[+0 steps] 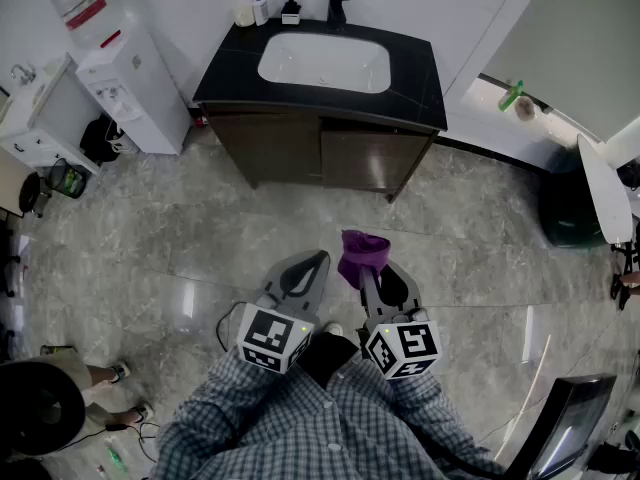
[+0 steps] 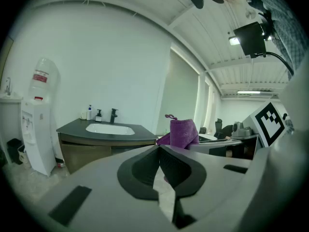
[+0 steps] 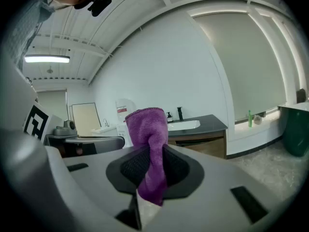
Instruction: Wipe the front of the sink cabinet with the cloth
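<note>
A purple cloth (image 3: 148, 129) is pinched in the right gripper's (image 1: 372, 276) fingers, the left gripper's (image 2: 159, 151) pressed together empty; bunched past the fingertips, it could be dragged loose on the sink cabinet (image 1: 318, 154).

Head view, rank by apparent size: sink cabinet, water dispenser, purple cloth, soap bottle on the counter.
1. sink cabinet
2. water dispenser
3. purple cloth; it is nearer the camera, so it looks larger than it really is
4. soap bottle, clearly the smallest
</note>
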